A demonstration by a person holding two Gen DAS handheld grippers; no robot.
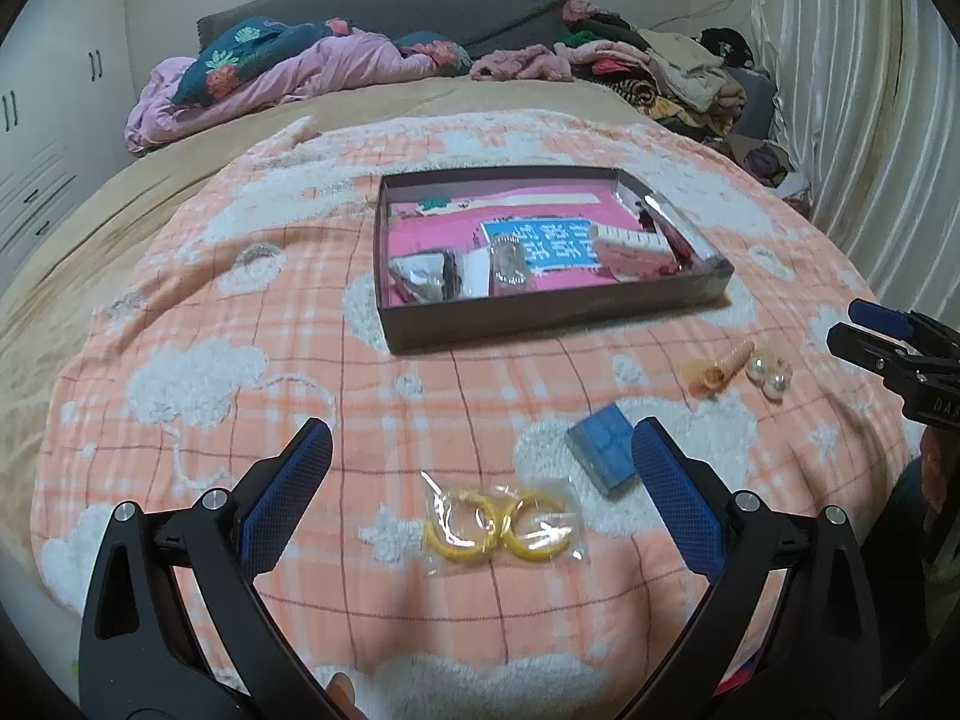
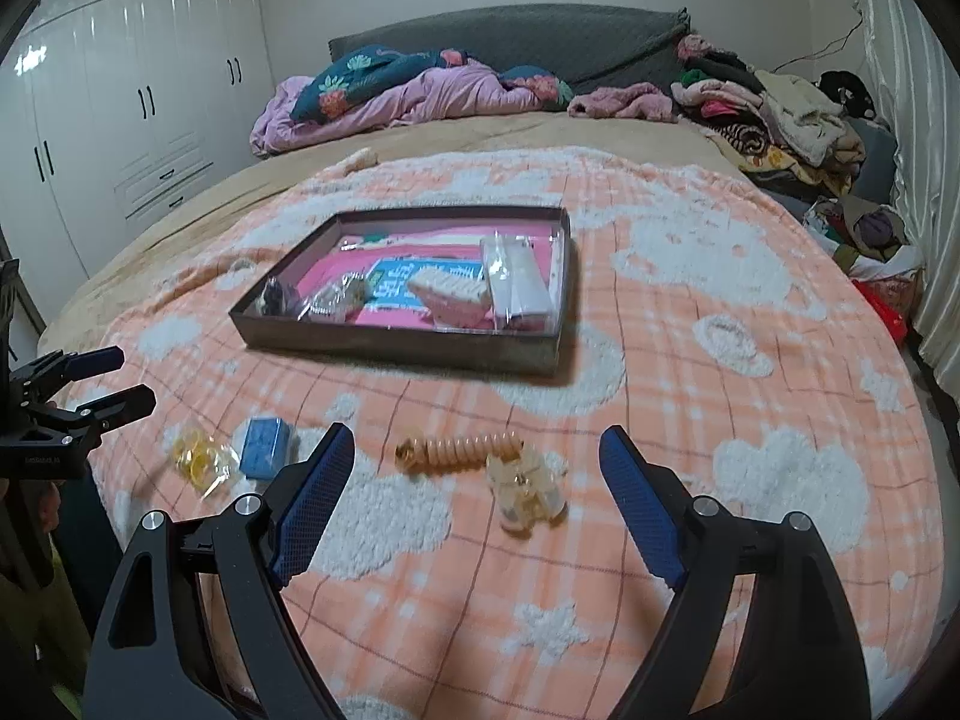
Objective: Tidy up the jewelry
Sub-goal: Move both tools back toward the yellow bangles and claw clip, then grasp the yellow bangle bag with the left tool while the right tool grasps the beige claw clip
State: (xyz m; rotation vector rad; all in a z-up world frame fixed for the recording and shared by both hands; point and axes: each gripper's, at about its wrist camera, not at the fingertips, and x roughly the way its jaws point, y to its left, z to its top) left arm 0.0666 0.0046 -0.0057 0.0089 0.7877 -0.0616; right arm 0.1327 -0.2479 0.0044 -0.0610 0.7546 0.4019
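Left gripper (image 1: 480,468): jaws wide apart, empty, above the clear bag of yellow hoop earrings (image 1: 501,525) on the peach plaid blanket (image 1: 240,420). Right gripper (image 2: 477,459): jaws wide apart, empty, above the orange spiral hair clip (image 2: 459,453). Shallow dark cardboard tray (image 2: 396,348) lies beyond

- In the left wrist view, we have the left gripper (image 1: 480,468) spread wide over the blanket (image 1: 240,324), with only the bag of yellow hoops (image 1: 501,525) low in the gap.
- The blue box (image 1: 600,456) sits just beside our right finger, crowding that side.
- The tray (image 1: 540,324) blocks the centre further up.
- In the right wrist view, the coil clip (image 2: 462,453) and pearl clip (image 2: 528,489) lie between the right gripper's (image 2: 477,468) spread fingers; bare blanket lies to the right.
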